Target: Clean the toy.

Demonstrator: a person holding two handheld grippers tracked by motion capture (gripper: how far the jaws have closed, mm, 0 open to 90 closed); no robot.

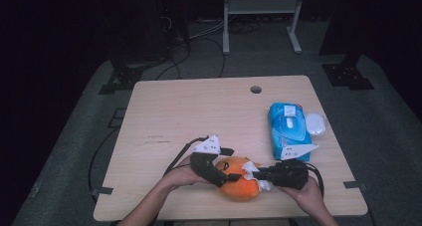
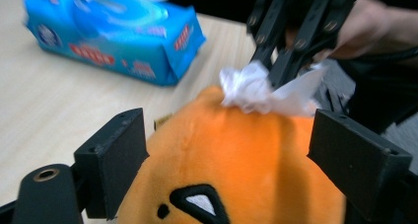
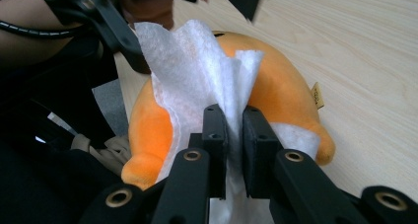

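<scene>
An orange plush toy (image 1: 241, 186) with a black-and-white face mark lies near the table's front edge. My left gripper (image 1: 224, 178) comes at it from the left, and its jaws (image 2: 231, 150) straddle the toy (image 2: 246, 155), one pad on each side; the plush looks unsqueezed. My right gripper (image 1: 256, 175) reaches in from the right, shut (image 3: 234, 135) on a crumpled white wipe (image 3: 197, 71). That wipe (image 2: 256, 91) rests on top of the toy (image 3: 286, 95). A hand holds each gripper.
A blue pack of wet wipes (image 1: 287, 129) lies on the right side of the wooden table (image 1: 199, 111), with a white round lid (image 1: 315, 123) beside it. A cable hole (image 1: 256, 89) sits near the far edge. Dark floor and a metal frame lie beyond.
</scene>
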